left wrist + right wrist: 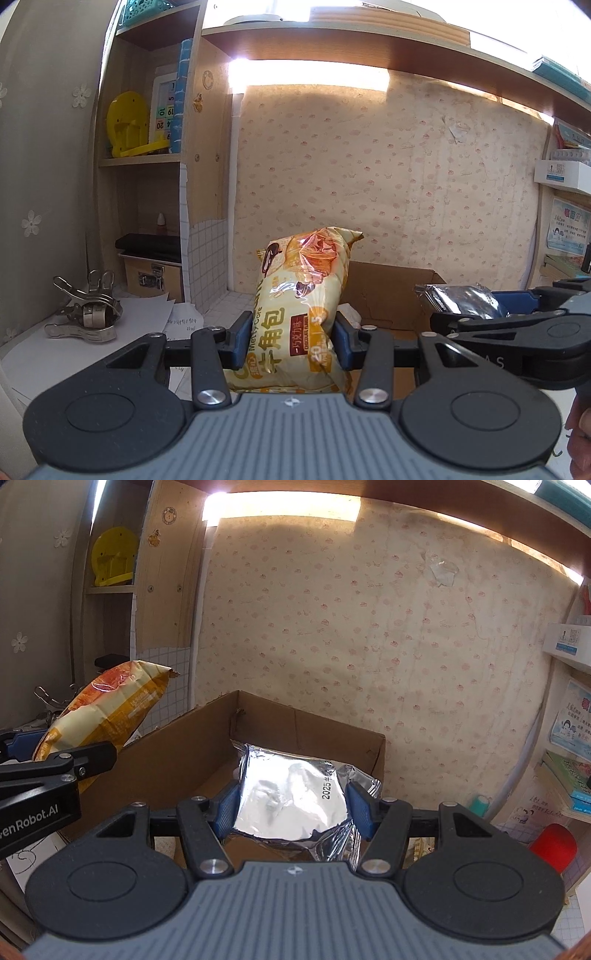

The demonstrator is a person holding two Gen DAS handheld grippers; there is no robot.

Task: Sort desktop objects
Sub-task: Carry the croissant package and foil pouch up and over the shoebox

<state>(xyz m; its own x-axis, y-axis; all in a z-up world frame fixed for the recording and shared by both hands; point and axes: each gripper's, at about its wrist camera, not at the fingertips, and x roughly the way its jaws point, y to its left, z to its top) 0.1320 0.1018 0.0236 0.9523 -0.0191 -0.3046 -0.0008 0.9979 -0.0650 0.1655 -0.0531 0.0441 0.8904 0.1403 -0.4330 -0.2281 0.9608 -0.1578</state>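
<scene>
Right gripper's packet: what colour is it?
Shiny silver foil packet, clearest in the right wrist view.

A yellow toy stands on the shelf.

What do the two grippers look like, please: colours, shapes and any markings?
Both are alike. The left gripper has a grey ribbed body, two round black discs, black linkage arms with silver screws, and blue pads on its fingers. The right gripper is the same; white lettering ending "Robot.AI" shows on the left one's side in the right view.
</scene>
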